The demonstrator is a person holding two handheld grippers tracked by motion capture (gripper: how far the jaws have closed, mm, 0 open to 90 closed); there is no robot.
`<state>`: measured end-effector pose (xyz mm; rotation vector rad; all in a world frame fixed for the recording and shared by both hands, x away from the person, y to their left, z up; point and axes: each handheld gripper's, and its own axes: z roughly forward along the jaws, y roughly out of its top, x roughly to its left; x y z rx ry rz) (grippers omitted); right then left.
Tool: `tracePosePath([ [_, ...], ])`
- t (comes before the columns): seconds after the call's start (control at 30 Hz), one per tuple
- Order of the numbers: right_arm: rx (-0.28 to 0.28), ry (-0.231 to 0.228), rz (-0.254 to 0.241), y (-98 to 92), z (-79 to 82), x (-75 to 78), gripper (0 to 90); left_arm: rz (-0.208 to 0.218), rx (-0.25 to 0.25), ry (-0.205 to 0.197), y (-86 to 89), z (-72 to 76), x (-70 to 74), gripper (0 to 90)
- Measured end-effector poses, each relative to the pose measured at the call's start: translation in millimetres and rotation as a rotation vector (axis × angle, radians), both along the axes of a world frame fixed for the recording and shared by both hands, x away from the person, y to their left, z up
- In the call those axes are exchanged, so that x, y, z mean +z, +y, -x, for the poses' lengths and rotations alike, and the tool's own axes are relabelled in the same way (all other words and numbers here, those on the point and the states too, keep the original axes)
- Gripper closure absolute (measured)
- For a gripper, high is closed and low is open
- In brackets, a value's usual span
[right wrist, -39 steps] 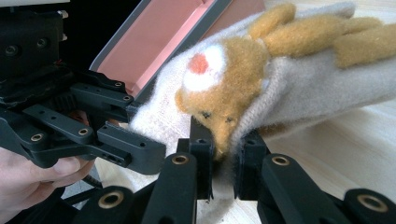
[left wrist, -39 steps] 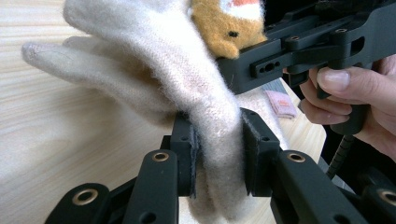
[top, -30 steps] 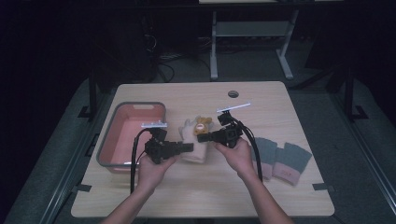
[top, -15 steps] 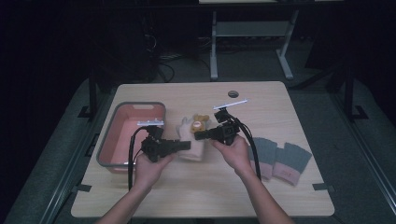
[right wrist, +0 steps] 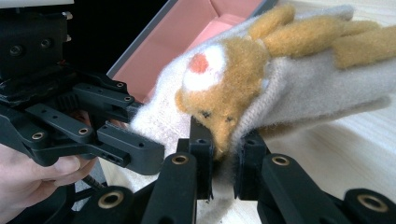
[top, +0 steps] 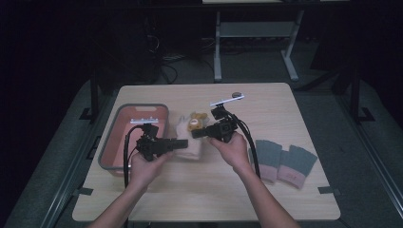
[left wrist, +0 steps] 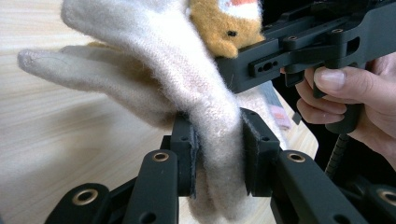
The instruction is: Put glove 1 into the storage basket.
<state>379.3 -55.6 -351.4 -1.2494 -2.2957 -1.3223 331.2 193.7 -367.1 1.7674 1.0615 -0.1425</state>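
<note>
No legible text, label, brand, number or sign in any view. Checked: the cream glove (left wrist: 205,93) with its orange bear patch (right wrist: 219,88), the pink bin (top: 124,142), the grey mitts (top: 285,161) and the desk (top: 199,190). The bear patch carries only a stitched face, no lettering.

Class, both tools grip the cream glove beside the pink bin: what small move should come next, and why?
Probably carry the cream glove leftward toward the pink bin. The left tool pinches its cuff, the right tool its bear patch, and the bin stands open alongside.
</note>
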Motion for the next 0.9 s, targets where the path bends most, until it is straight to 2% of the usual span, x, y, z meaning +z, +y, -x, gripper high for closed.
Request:
tracePosePath([
  [0.07, 0.000, 0.001, 0.000, 2.6, -1.2, 2.9, 80.4, 0.011, 0.005, 0.000, 2.2, -0.7, 1.7, 69.4],
  [0.53, 0.014, -0.006, -0.014, 17.7, -9.4, 12.4, 80.4, 0.012, 0.015, -0.005, 18.8, -5.3, 11.6, 69.4],
  [0.7, 0.017, -0.007, -0.020, 25.2, -12.3, 15.9, 80.4, 0.030, 0.028, -0.005, 26.7, -6.8, 14.7, 69.4],
  [0.9, 0.031, -0.012, -0.025, 37.4, -16.1, 20.9, 80.4, 0.019, 0.033, -0.019, 39.3, -7.7, 20.4, 69.4],
])
